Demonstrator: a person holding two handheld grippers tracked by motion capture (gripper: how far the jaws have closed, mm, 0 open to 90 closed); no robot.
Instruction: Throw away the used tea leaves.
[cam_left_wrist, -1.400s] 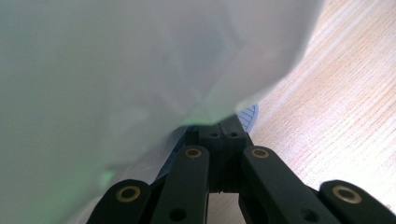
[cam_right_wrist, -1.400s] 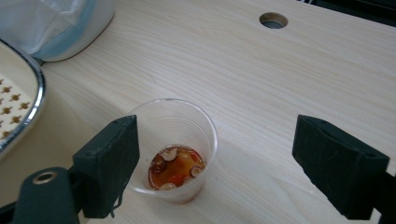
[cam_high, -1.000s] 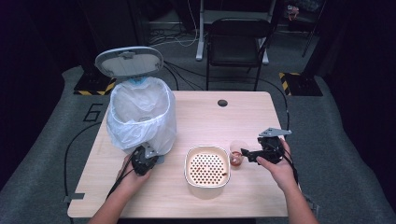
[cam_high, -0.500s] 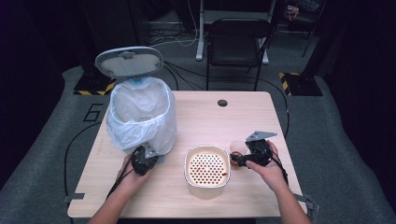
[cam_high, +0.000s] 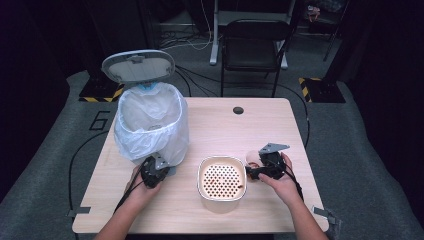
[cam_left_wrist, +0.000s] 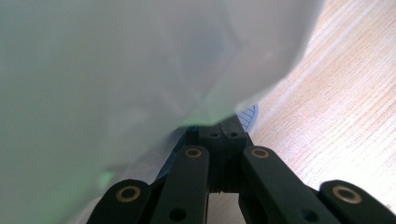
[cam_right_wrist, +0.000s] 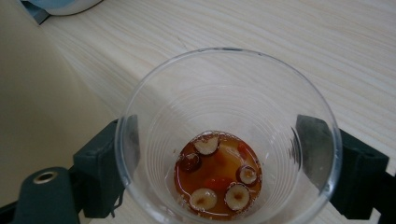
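Your right gripper (cam_right_wrist: 219, 154), lowered beside the strainer bowl (cam_high: 222, 178) at lower centre, has been closing around the clear cup (cam_right_wrist: 229, 135) of tea dregs, ready for lifting.

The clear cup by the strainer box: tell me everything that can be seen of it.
The clear plastic cup is thin, ribbed and see-through, standing upright on the wooden table just right of the cream perforated container. A shallow pool of amber liquid with sliced brownish fruit pieces lies in its bottom. The right gripper has its jaws either side of the cup wall, which have just been closing in on it.
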